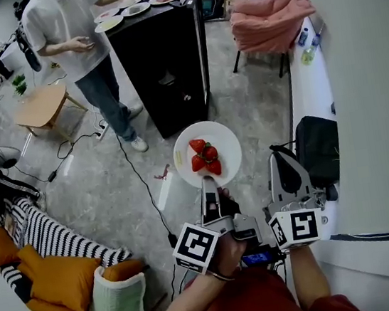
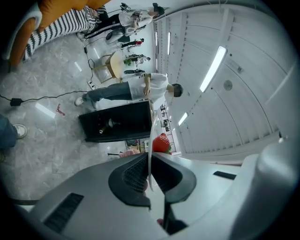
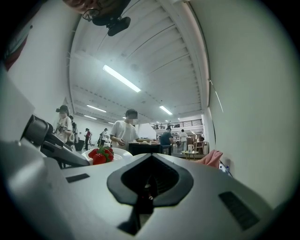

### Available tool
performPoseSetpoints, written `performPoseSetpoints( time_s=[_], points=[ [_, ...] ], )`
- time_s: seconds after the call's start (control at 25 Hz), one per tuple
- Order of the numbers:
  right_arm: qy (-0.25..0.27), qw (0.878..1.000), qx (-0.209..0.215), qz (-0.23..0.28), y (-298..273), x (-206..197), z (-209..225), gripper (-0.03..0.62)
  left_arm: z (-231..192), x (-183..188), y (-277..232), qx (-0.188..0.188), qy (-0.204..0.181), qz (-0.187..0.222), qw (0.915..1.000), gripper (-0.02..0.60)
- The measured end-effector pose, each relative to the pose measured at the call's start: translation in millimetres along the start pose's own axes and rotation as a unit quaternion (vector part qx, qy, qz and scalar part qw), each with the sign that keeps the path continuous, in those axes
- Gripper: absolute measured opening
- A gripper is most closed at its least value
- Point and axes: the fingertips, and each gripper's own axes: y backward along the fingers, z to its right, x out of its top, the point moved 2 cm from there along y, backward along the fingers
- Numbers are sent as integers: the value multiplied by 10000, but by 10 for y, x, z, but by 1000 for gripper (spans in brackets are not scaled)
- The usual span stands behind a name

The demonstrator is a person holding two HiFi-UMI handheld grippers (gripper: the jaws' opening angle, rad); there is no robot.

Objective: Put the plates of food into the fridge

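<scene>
your left gripper (image 1: pixel 208 186) has its jaws pinching the near rim of the white plate (image 1: pixel 226 138), centre frame, with strawberries (image 1: pixel 204 157) on it. your right gripper (image 1: pixel 283 169), lower right: jaws pressed together, nothing between them.

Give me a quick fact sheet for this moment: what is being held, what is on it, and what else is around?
Left gripper: shut on the rim of the white plate
On the plate: strawberries
Plate's place: in the air above the floor, not yet in a fridge
Right gripper: shut, nothing between its jaws, beside a tall white surface, likely the fridge
Other plates: on top of a black cabinet
Bystander: stands at that cabinet
</scene>
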Motion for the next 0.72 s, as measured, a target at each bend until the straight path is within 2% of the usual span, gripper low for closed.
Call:
performPoseSetpoints(
  time_s=[0.16, 0.72],
  points=[
    [20, 10000, 25, 7, -228, -35, -69, 11, -49, 129, -178, 13, -2, 18, 10000, 15],
    [129, 9998, 119, 9, -1457, 77, -525, 11, -2, 1029, -1080, -87, 16, 153, 9998, 15]
  ],
)
